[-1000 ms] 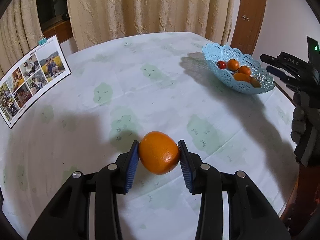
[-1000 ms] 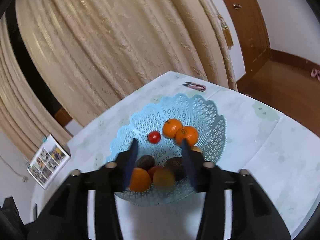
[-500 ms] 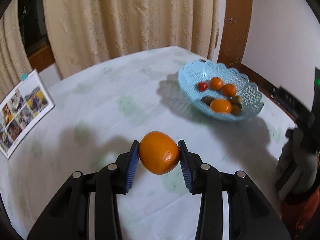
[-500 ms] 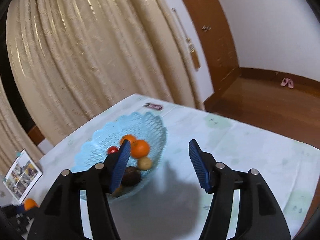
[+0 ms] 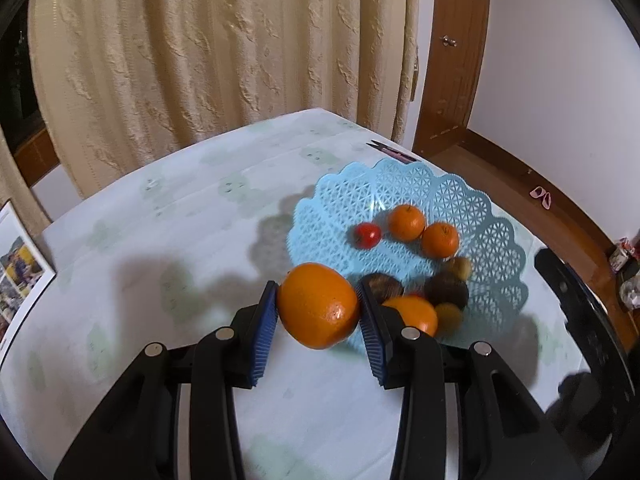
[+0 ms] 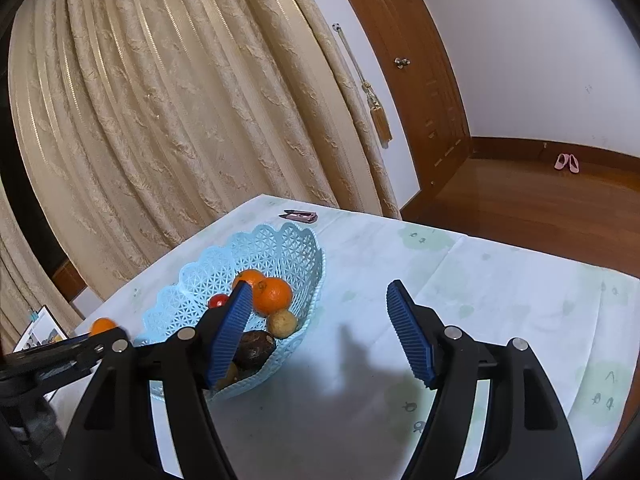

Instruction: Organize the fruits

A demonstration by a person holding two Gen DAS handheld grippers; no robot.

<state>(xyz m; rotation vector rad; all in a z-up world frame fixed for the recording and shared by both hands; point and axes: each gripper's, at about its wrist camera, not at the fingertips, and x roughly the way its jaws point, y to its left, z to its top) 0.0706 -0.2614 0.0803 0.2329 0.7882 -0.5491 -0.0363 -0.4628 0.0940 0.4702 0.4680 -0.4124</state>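
The left gripper, clamped on an orange, nears the blue basket; release follows, while the right gripper gapes empty.

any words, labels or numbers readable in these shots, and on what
None can be read.
Photo card, at the table's left edge: pictures and maybe small print, too blurred to read.
Blue basket, fruit and held orange: no labels seen.
Both tongs, left and right: no markings seen.
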